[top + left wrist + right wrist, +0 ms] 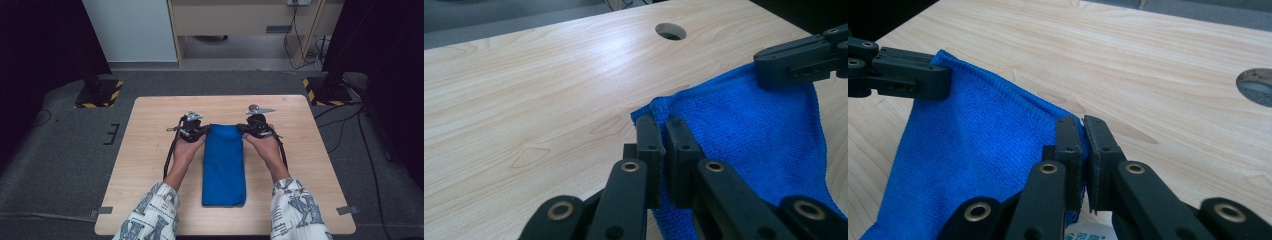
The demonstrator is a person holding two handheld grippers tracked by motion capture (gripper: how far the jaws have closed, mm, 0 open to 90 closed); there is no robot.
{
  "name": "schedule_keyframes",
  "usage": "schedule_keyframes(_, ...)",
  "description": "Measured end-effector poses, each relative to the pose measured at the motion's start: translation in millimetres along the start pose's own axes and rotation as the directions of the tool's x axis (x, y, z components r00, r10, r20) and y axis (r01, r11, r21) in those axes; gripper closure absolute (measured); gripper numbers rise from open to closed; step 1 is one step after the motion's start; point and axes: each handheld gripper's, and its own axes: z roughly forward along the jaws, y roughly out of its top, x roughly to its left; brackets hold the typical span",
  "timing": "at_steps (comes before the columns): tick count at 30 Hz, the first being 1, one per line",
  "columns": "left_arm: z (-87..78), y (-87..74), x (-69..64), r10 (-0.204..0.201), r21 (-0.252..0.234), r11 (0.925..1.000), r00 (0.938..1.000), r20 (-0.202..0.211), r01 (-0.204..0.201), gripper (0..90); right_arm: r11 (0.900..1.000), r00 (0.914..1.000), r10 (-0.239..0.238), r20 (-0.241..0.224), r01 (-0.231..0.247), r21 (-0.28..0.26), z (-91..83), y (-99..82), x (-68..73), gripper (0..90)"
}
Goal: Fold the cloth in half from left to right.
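Note:
A blue folded cloth (224,165) lies lengthwise on the wooden table (150,150), its far end lifted off the wood. My left gripper (206,130) is shut on the cloth's far left corner; in the left gripper view the left gripper (665,122) pinches the blue cloth (744,130) at its corner. My right gripper (242,128) is shut on the far right corner; in the right gripper view the right gripper (1082,122) clamps the hem of the cloth (973,150). Each view also shows the other gripper's jaws holding the opposite corner.
A round cable hole (670,31) is cut in the table; it appears too at the right edge as the hole (1255,86). Dark stands with yellow-black striped bases (100,92) flank the table on the grey floor. Cables trail at the right.

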Motion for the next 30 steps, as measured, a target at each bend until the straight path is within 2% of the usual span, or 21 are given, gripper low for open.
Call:
schedule_keyframes(6,-3.0,2.4,-0.1,0.002,-0.013,0.9999,1.0000,0.005,-0.002,86.0,1.0000,1.0000,-0.007,0.007,0.007,-0.007,-2.9,5.3,1.0,86.1)
schedule_keyframes(12,-1.8,2.0,4.7,-0.022,-0.019,0.9996,0.9997,0.009,0.022,86.0,0.9999,0.9999,-0.014,0.006,0.014,-0.008,-1.7,8.4,1.2,86.1)
schedule_keyframes(15,-2.5,2.6,4.4,-0.021,-0.024,0.9995,0.9998,0.008,0.021,86.0,0.9999,0.9998,-0.016,0.008,0.016,-0.003,-1.5,9.9,2.9,86.1)
schedule_keyframes(22,-5.8,9.8,4.1,-0.014,-0.047,0.9988,0.9999,0.004,0.014,86.0,0.9997,0.9998,-0.015,0.014,0.015,-0.018,-4.2,18.5,1.5,86.1)
schedule_keyframes(30,-9.1,16.2,8.2,-0.026,-0.067,0.9974,0.9997,0.005,0.026,86.1,0.9990,0.9993,-0.031,0.020,0.032,-0.033,-8.2,30.5,4.0,86.1)
